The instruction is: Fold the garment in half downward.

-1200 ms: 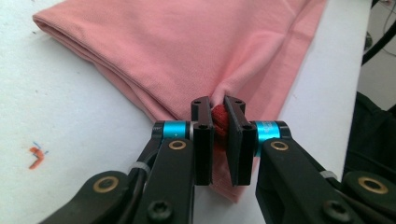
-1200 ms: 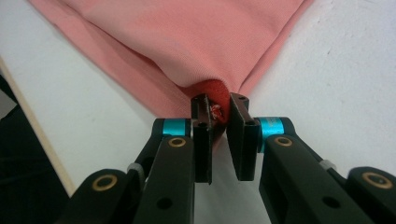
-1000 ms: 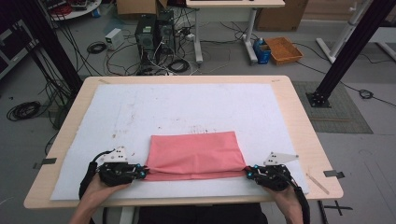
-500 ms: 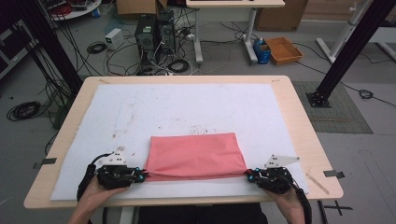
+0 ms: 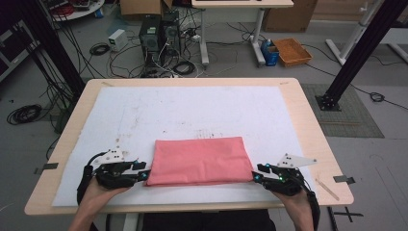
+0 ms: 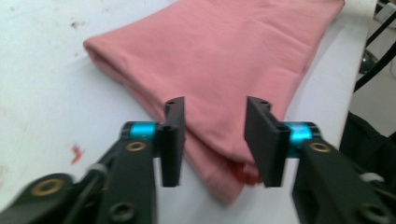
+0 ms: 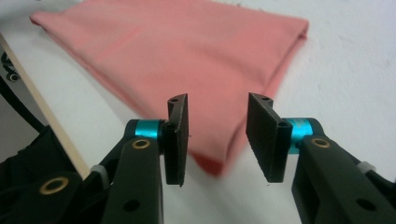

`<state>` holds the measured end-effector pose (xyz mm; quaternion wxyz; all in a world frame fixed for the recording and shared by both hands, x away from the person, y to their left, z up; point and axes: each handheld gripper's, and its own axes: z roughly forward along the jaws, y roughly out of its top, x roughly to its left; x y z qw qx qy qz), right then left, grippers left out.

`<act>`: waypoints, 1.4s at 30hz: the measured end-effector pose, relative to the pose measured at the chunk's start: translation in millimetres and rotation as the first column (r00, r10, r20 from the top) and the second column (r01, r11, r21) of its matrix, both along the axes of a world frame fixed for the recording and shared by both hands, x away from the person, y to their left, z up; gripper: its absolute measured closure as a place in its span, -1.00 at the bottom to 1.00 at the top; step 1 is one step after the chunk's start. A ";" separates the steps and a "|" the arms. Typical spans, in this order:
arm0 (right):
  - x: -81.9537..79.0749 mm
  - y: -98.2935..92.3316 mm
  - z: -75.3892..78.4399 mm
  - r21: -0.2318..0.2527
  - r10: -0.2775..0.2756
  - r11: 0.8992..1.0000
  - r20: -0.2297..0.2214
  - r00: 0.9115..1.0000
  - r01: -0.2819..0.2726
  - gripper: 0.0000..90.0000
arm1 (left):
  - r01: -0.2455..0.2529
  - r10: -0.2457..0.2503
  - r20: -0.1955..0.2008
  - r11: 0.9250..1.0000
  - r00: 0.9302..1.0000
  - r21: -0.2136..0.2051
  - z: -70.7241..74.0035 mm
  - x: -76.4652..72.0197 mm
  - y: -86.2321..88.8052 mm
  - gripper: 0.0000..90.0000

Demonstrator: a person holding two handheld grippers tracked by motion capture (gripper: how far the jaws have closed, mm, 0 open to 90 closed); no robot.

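The high view shows the folded pink cloth (image 5: 198, 161) lying flat near the front edge of the white mat (image 5: 192, 115), long axis running left to right. Each gripper view adds the near corner's stacked fold layers. The left gripper (image 5: 143, 173) and right gripper (image 5: 255, 175) have just been opening; their jaws stand spread, a cloth corner between them, pads not pressing.

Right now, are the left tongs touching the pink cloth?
Apart. In the left gripper view the left tongs have just been opening; both pads stand clear of the pink cloth, whose corner lies between them, with white table showing beside it.
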<state>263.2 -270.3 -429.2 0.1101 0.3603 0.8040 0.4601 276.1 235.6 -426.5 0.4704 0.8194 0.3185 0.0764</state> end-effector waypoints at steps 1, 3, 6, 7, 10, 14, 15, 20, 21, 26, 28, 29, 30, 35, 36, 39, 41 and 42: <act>2.8 4.2 0.3 -0.002 0.000 1.000 0.006 1.000 0.000 0.40 | 0.013 -0.013 0.003 1.000 1.000 0.007 -0.5 0.9 -5.0 0.53; 8.1 13.8 -0.6 -0.015 0.019 1.000 0.014 1.000 -0.018 0.45 | 0.043 -0.043 -0.001 0.999 0.999 0.031 -1.7 2.4 -14.3 0.64; 15.0 27.3 -5.5 -0.051 0.048 0.998 0.013 0.999 -0.047 0.50 | 0.085 -0.084 -0.024 0.995 0.996 0.059 -5.4 3.5 -22.1 0.69; 17.3 30.4 -8.7 -0.058 0.057 0.997 -0.003 0.998 -0.057 0.50 | 0.091 -0.088 -0.036 0.994 0.995 0.067 -7.5 3.7 -22.7 0.69; 21.1 33.5 -20.1 -0.085 0.059 0.994 -0.049 0.997 -0.063 0.53 | 0.084 -0.078 -0.066 0.992 0.995 0.092 -14.7 3.5 -20.3 0.70; 18.3 24.3 -23.2 -0.068 0.048 0.996 -0.065 0.997 -0.052 0.62 | 0.081 -0.074 -0.081 0.993 0.994 0.081 -17.7 3.2 -14.5 0.71; 17.8 22.8 -22.0 -0.069 0.046 0.996 -0.067 0.997 -0.050 0.62 | 0.084 -0.078 -0.070 0.992 0.994 0.090 -16.1 3.8 -14.6 0.70; 20.3 25.0 -12.2 -0.025 0.036 0.999 -0.031 0.999 -0.037 0.38 | 0.047 -0.047 0.003 0.999 0.999 0.022 -5.8 11.6 -20.7 0.56; 22.7 27.1 -11.1 -0.020 0.031 0.999 -0.027 0.999 -0.032 0.35 | 0.042 -0.042 0.005 0.999 0.999 0.023 -5.5 14.9 -23.0 0.55; 37.0 40.8 -14.9 -0.062 0.044 0.997 -0.032 0.999 -0.046 0.34 | 0.046 -0.045 -0.005 0.995 0.999 0.087 -10.3 24.9 -32.7 0.53; 41.4 42.6 -18.3 -0.071 0.035 0.997 -0.028 0.999 -0.037 0.34 | 0.044 -0.043 -0.013 0.994 0.999 0.096 -12.5 25.4 -33.9 0.53; 42.8 43.3 -19.8 -0.082 0.032 0.996 -0.038 0.999 -0.035 0.35 | 0.040 -0.039 -0.013 0.993 0.999 0.109 -13.8 25.8 -34.0 0.53; 44.7 43.3 -21.6 -0.089 0.031 0.995 -0.044 0.999 -0.035 0.35 | 0.034 -0.032 -0.016 0.992 0.999 0.121 -15.5 26.2 -33.9 0.53; 46.0 42.7 -22.3 -0.091 0.020 0.996 -0.051 0.999 -0.024 0.27 | 0.019 -0.023 0.022 0.985 0.999 0.173 -17.2 23.9 -34.7 0.48; 46.0 42.0 -22.2 -0.089 0.021 0.996 -0.050 0.999 -0.025 0.17 | 0.019 -0.024 0.023 0.986 0.999 0.165 -16.3 23.4 -33.2 0.39; 45.3 36.6 -21.2 -0.075 -0.021 0.997 -0.032 0.999 0.019 -0.16 | -0.038 0.034 0.034 0.992 0.999 0.123 -11.4 21.2 -24.2 0.01; 44.0 30.7 -20.9 -0.080 -0.071 0.994 -0.007 0.997 0.070 -0.42 | -0.074 0.070 0.045 0.992 0.997 0.097 -8.4 17.8 -17.5 -0.19; 43.6 27.3 -20.6 -0.078 -0.091 0.993 -0.001 0.996 0.091 -0.46 | -0.091 0.086 0.052 0.992 0.995 0.091 -7.3 15.2 -14.9 -0.25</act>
